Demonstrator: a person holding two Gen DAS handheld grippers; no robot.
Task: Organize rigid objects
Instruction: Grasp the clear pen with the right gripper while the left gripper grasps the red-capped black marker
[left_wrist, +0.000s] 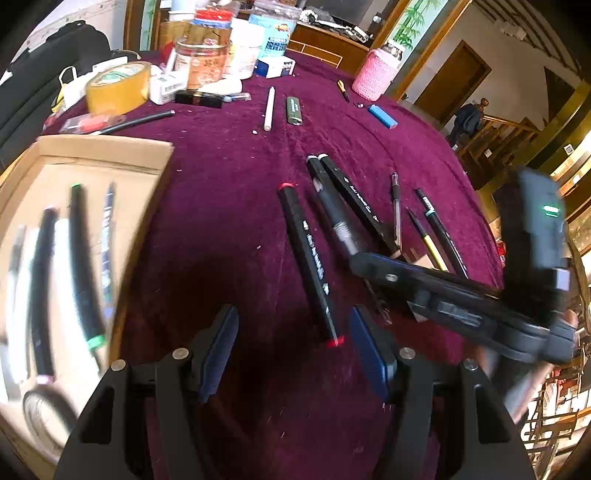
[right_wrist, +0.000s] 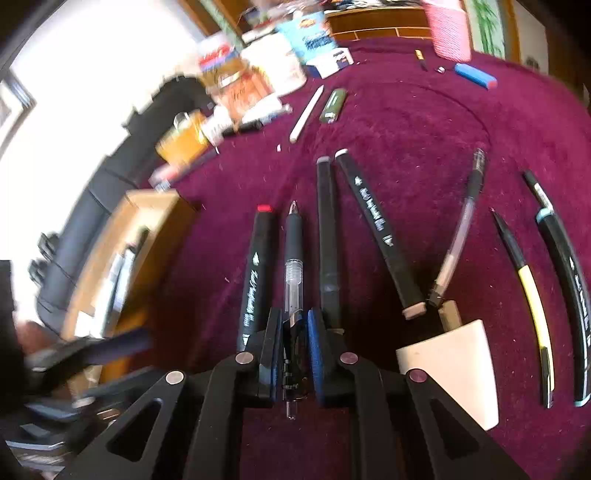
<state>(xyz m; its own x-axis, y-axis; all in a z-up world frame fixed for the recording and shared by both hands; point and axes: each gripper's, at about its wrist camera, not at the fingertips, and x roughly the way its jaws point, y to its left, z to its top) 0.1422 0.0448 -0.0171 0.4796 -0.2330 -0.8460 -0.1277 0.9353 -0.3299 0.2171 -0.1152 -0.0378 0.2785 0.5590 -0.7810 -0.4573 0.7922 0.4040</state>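
Observation:
Several black markers and pens lie on the purple cloth. My right gripper (right_wrist: 293, 332) is shut on a clear ballpoint pen with a black grip (right_wrist: 293, 254), tip pointing away; in the left wrist view it (left_wrist: 365, 258) reaches in from the right over the pens. My left gripper (left_wrist: 291, 332) is open and empty above the cloth, with the red-capped marker (left_wrist: 310, 258) just ahead of its right finger. That marker (right_wrist: 255, 273) lies left of the held pen. A cardboard box (left_wrist: 107, 151) at the left holds several markers and pens, among them a green-capped one (left_wrist: 83, 262).
Two grey-capped markers (right_wrist: 328, 229), a clear pen (right_wrist: 461, 225), a yellow-and-black pen (right_wrist: 532, 295) and a teal-banded marker (right_wrist: 565, 266) lie to the right. A white scraper (right_wrist: 454, 362) lies near. Tape roll (left_wrist: 118, 86), jars, a lighter (left_wrist: 293, 110) and a pink jar (left_wrist: 375, 75) stand behind.

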